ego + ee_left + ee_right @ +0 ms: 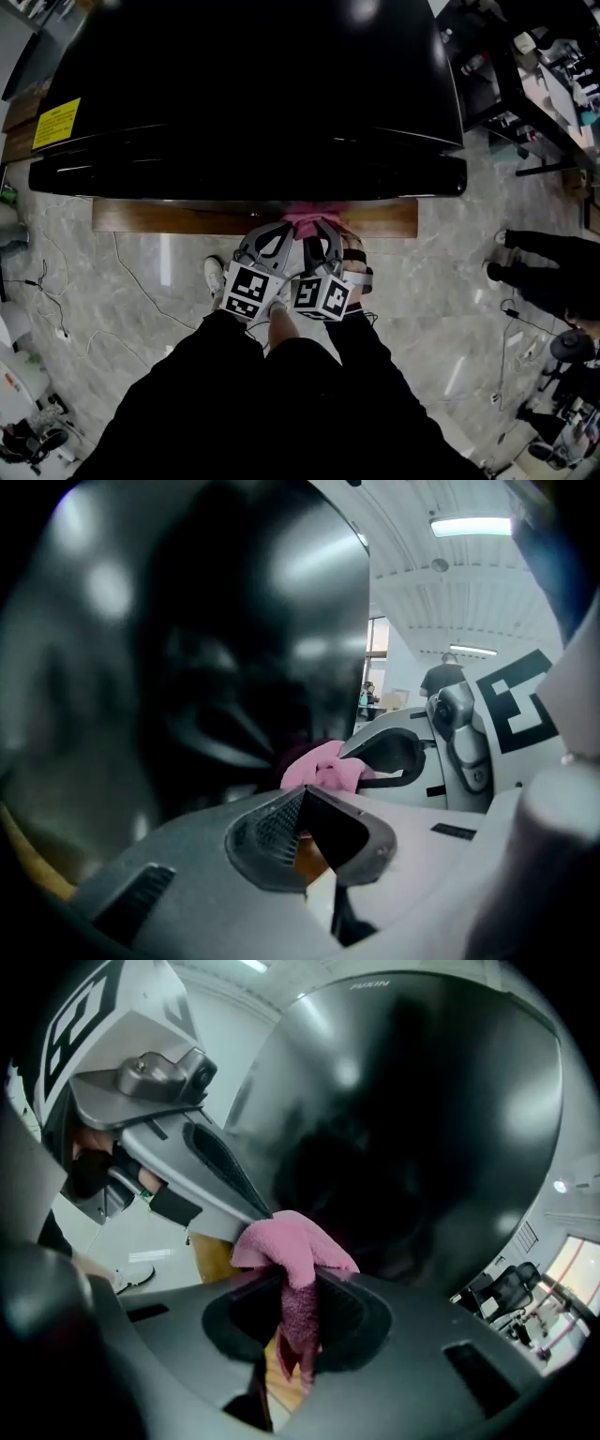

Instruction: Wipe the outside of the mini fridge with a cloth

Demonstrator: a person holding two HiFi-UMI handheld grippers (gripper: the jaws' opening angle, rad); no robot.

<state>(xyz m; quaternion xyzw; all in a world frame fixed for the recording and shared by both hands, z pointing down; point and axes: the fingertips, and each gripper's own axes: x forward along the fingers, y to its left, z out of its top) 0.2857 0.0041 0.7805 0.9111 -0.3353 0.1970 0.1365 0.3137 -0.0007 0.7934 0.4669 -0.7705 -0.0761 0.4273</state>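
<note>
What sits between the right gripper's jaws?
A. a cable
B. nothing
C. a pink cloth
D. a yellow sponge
C: the right gripper view shows the cloth pinched between the jaws of the right gripper, bunched up at the black fridge.

We wear long black sleeves (187,394) and one white shoe (215,276) shows beside them. The left claw (281,232) and the right claw (319,232) are moulded pale grey with dark ribbed pads. Each bears a cube (246,291) of black-and-white square markers.
</note>
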